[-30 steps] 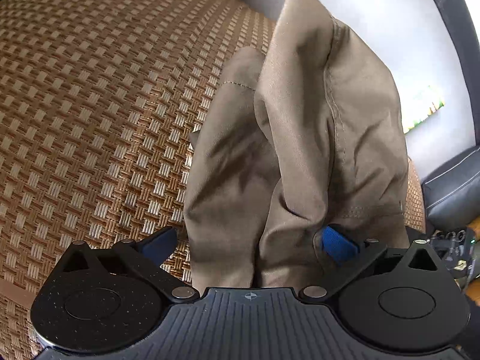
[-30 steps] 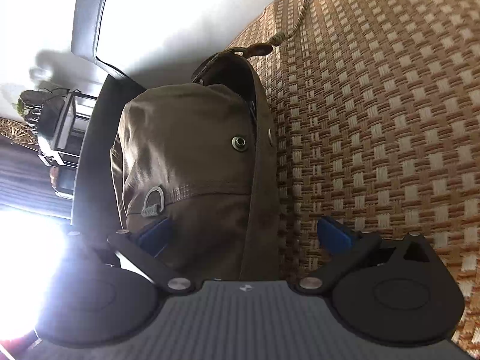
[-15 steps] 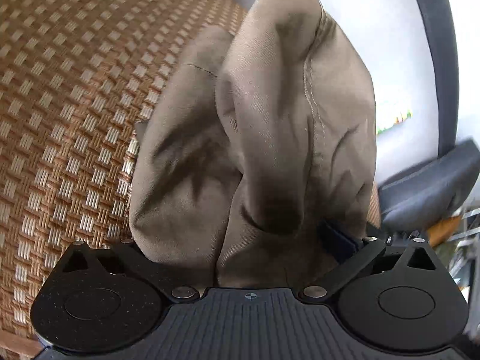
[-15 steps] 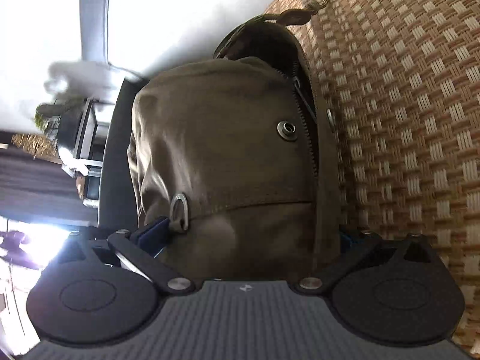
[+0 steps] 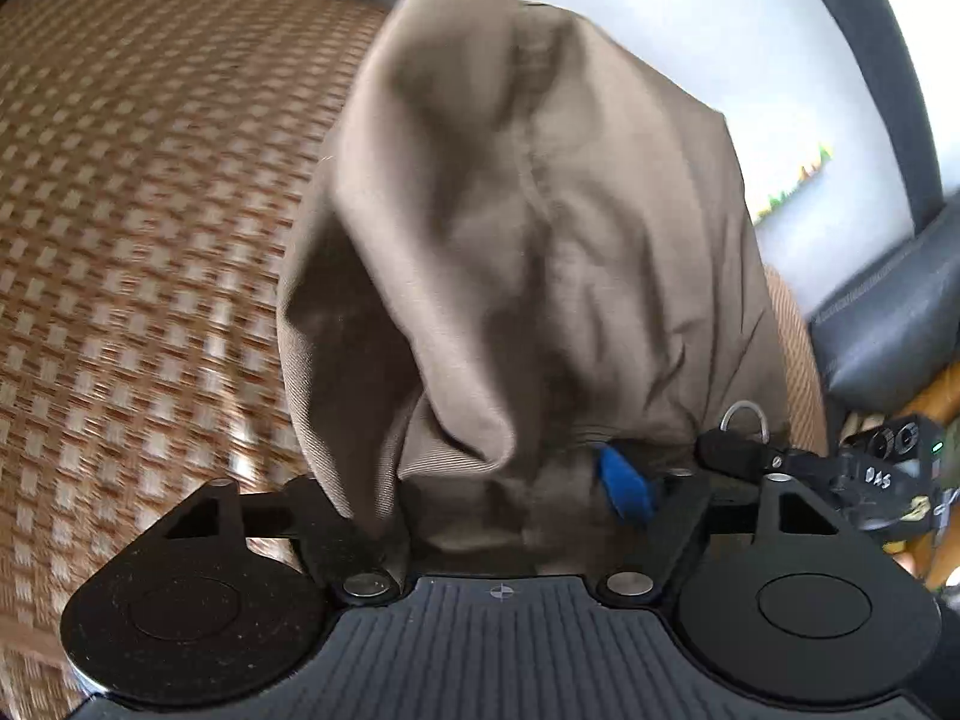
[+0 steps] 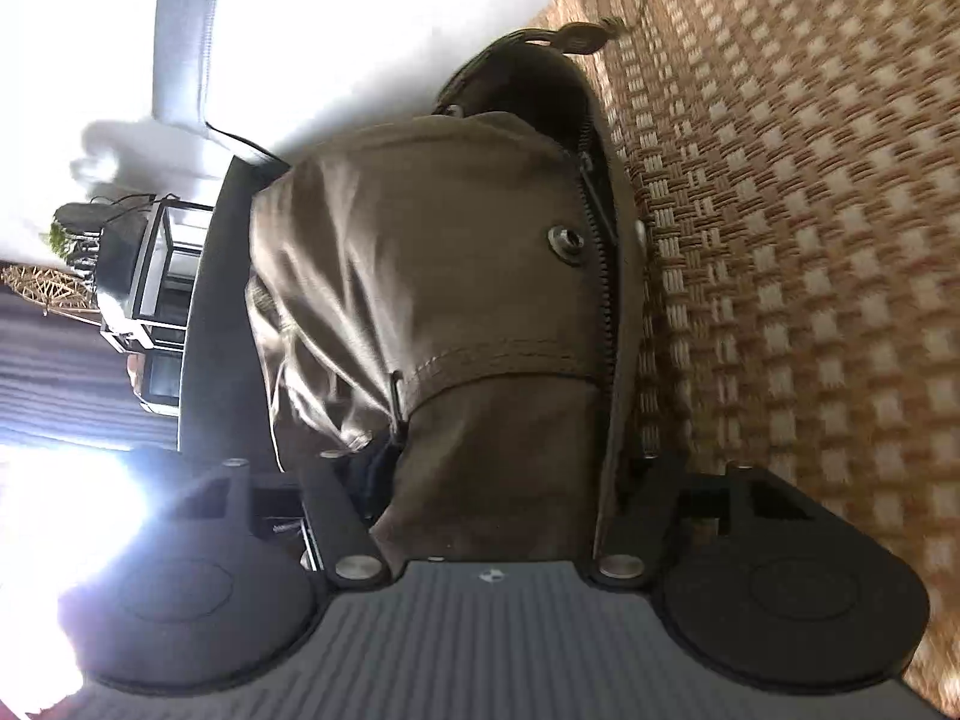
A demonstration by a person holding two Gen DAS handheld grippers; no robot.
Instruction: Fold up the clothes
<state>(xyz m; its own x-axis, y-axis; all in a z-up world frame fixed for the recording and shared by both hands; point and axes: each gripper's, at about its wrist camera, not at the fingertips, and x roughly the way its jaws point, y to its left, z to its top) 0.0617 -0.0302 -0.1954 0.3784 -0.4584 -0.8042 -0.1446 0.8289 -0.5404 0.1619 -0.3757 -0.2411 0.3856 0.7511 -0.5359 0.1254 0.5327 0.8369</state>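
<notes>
Olive-brown garment [image 5: 540, 228], tan-and-cream checked woven mat [image 5: 138, 228], blue pad [image 5: 624, 483], black jaws

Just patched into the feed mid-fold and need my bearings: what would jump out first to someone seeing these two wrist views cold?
The brown garment fills the middle of both views, bunched between the fingers of the left gripper and the right gripper. In the right view its zipper and a metal snap face the camera. Behind it lies the woven tan mat, blurred.
</notes>
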